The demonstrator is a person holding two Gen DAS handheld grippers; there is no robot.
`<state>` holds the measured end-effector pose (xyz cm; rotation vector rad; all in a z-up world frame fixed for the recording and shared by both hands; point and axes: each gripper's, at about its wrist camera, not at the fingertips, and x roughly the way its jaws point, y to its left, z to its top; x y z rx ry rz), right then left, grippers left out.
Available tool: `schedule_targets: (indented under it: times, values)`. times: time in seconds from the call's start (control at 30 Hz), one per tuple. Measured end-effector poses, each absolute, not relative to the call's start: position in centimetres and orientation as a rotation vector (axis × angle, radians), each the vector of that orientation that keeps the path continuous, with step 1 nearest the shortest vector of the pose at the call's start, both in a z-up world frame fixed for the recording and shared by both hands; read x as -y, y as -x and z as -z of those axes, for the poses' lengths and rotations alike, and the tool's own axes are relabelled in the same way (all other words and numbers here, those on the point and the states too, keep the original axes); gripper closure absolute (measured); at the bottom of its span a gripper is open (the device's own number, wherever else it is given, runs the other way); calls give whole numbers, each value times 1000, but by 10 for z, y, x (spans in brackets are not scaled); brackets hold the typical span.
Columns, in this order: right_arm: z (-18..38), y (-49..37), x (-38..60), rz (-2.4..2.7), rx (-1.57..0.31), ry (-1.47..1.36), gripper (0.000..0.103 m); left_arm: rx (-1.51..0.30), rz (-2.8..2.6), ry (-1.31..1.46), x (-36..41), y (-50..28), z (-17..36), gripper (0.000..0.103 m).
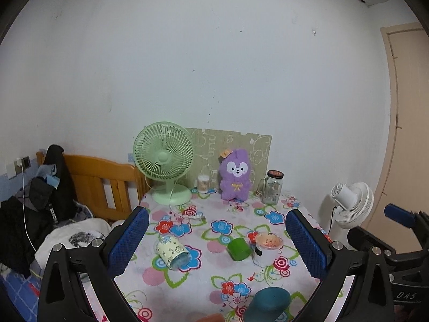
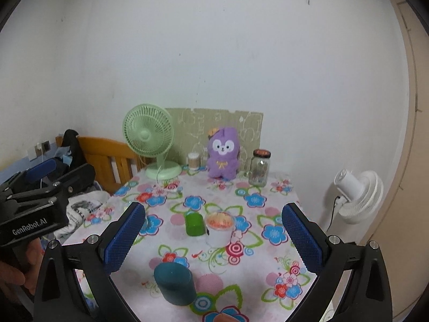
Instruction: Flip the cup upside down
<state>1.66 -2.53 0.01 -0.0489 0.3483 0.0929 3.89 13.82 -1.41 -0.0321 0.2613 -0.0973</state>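
Progress looks nil: no cup is gripped, and both tools hover above the floral table (image 2: 268, 187) with jaws spread wide and empty.

Ahead of the left gripper (image 1: 217, 241), left to right, lie a pale patterned cup (image 1: 173, 252) on its side, a green cup (image 1: 239, 248) also on its side, then an upright white cup (image 1: 266, 249), mouth up and probably the one to flip.

Between the fingers of the right gripper (image 2: 213, 237), close in, a teal cup (image 2: 175, 283) appears already inverted.

Four cups in all. Grasping, turning and setting down all remain.
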Motion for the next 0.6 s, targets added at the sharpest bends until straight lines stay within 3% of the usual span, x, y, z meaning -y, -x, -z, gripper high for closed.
schedule_targets:
  times: [0.6]
  values:
    - [-7, -12, 23, -78, -292, 59, 0, -239, 101, 16, -134, -36, 12, 0]
